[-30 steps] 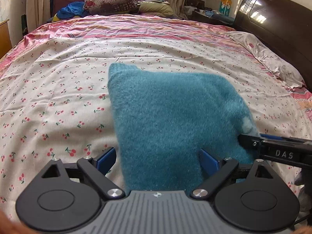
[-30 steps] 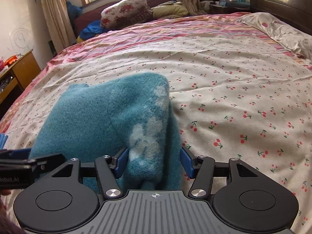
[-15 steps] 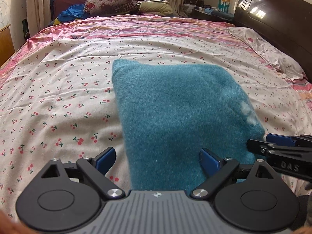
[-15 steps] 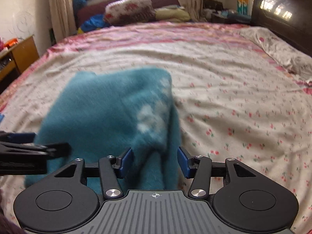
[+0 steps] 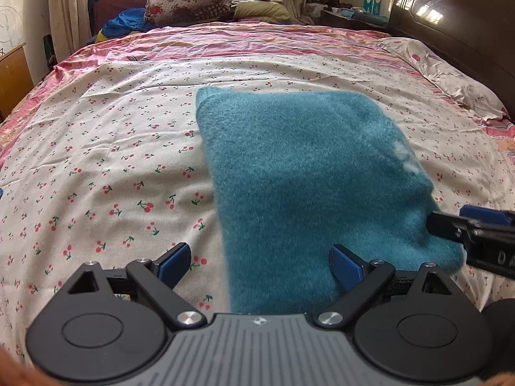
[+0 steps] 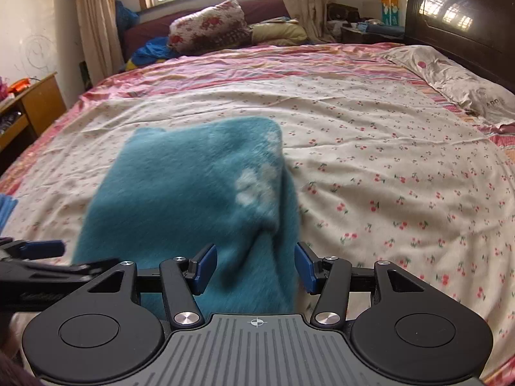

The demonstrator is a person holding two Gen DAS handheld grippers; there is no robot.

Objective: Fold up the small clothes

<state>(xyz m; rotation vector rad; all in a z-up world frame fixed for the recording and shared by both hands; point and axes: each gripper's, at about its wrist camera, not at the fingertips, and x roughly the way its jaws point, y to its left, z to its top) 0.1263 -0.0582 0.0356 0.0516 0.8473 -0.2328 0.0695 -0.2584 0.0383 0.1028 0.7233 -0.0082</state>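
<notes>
Now the fuzzy teal garment [image 5: 305, 173] lies on the cherry-print bedsheet [image 5: 106, 148]. Its near edge sits between the spread blue pads of the left gripper [image 5: 261, 265], which do not squeeze it. The right gripper [image 6: 256, 267] is opening around a bunched fold.

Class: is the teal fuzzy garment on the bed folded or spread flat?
Folded: the teal garment shows a doubled layer along its right edge.
</notes>
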